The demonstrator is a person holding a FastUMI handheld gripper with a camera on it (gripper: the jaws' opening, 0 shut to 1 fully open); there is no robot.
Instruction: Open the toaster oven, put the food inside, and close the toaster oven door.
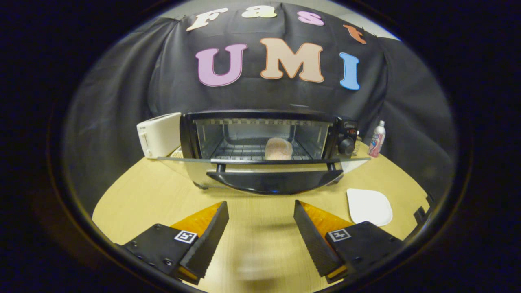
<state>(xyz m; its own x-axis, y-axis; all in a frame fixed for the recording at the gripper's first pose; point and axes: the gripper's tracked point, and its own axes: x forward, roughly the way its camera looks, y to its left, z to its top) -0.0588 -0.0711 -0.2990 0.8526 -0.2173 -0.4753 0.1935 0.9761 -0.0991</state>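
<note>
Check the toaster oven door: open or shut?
Open. The toaster oven door is folded down flat beyond the open gripper, exposing the rack with the food on it.

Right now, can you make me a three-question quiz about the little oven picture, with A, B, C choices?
1. Where is the bread?
A. on the white plate
B. on the rack inside the toaster oven
C. between the fingers

2. What colour is the plate?
A. white
B. red
C. green

3. How is the oven door?
A. shut
B. taken off
C. folded down open

Answers:
1 B: the bread sits on the rack in the toaster oven.
2 A: the plate on the table is white and bare.
3 C: the door lies flat, and the gripper is open, holding nothing.
</note>
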